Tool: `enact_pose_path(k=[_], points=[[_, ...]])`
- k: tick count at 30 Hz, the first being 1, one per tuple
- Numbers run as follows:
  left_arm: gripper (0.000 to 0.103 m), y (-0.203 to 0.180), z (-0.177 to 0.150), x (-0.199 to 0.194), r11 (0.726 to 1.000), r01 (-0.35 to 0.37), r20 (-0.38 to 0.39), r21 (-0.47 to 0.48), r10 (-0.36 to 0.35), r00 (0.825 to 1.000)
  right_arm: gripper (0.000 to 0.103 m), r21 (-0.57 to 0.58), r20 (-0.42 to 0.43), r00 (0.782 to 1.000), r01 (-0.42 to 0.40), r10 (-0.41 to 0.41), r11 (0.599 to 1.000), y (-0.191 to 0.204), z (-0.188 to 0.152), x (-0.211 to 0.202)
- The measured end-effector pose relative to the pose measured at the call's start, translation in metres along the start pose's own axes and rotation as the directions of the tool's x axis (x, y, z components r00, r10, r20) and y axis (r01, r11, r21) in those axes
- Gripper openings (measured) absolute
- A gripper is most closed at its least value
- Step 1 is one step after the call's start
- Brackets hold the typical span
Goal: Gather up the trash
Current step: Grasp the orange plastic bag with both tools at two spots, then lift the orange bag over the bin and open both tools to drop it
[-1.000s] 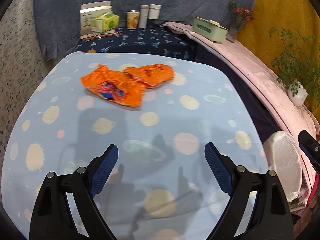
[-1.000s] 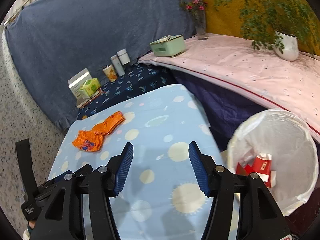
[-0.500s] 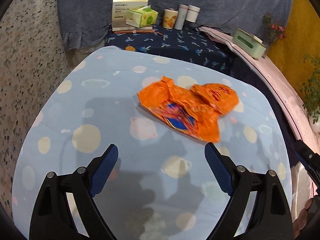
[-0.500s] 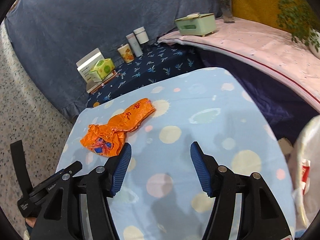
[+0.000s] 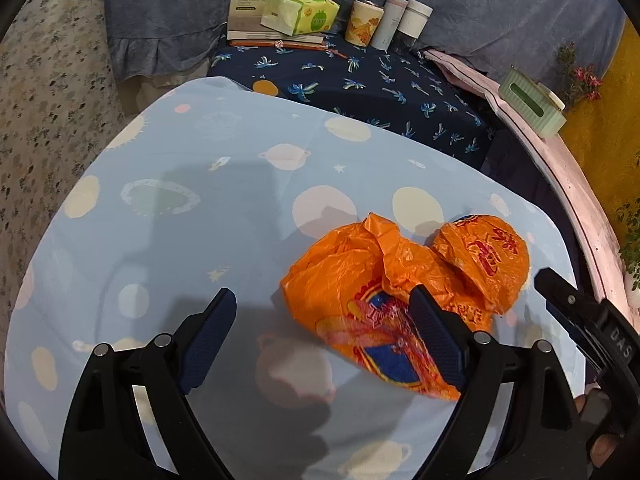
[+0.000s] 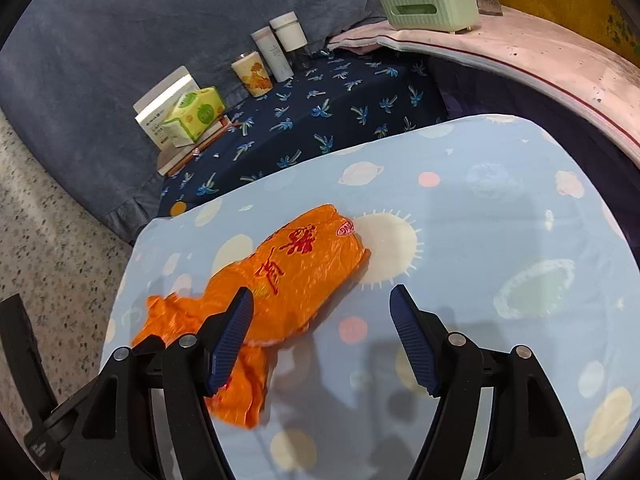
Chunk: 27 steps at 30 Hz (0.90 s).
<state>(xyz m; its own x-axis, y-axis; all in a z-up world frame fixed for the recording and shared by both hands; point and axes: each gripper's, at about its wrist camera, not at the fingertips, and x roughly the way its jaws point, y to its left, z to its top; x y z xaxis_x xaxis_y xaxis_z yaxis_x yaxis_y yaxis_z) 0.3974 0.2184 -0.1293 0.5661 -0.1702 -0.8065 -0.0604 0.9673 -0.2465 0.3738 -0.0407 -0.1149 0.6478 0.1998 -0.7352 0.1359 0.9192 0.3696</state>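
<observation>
Closer now: crinkled orange plastic bag (image 5: 384, 280)

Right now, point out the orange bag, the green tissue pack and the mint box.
orange bag (image 5: 352, 276), left wrist view, crumpled middle.
green tissue pack (image 6: 196, 116), right wrist view, front face.
mint box (image 6: 430, 10), right wrist view, front wall.

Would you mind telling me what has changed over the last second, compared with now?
Both grippers closed in on the orange bag, which now looms large just ahead of their fingers. The right gripper is opening; the left gripper stays wide. Neither holds anything. The bag lies where it was on the table; the bin has left view.
</observation>
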Motion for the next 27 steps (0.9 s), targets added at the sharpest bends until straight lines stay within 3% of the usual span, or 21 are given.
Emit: enact_pose_path(k=[3,8,11,15,19,27], points=[[0.082,-0.001,0.002,0.01,1.0,0.005,-0.005,-0.007,-0.005,1.0,0.068,0.015,-0.021,1.0,-0.004,0.004,1.0,-0.001,0.005,0.02],[0.068,-0.006,0.004,0.018,0.999,0.035,-0.006,0.0,-0.035,0.999,0.068,0.012,-0.045,0.999,0.002,-0.002,1.0,-0.002,0.007,0.046],[0.054,-0.009,0.003,0.019,0.998,0.056,0.002,0.005,-0.056,0.998,0.055,-0.019,-0.028,1.0,-0.007,0.007,1.0,0.002,0.006,0.05],[0.031,-0.018,0.001,0.017,0.996,0.077,0.007,0.035,-0.077,0.997,0.022,-0.024,-0.038,0.998,-0.046,0.045,0.999,0.0,0.003,0.052],[0.008,-0.028,-0.002,0.01,0.994,0.085,0.013,0.063,-0.086,0.996,0.013,-0.017,-0.044,0.995,-0.087,0.086,0.996,-0.001,-0.003,0.047],[0.004,-0.051,-0.017,-0.022,0.989,0.11,0.029,0.098,-0.113,0.993,0.011,-0.044,0.011,0.995,-0.099,0.1,0.994,-0.004,-0.013,-0.002]])
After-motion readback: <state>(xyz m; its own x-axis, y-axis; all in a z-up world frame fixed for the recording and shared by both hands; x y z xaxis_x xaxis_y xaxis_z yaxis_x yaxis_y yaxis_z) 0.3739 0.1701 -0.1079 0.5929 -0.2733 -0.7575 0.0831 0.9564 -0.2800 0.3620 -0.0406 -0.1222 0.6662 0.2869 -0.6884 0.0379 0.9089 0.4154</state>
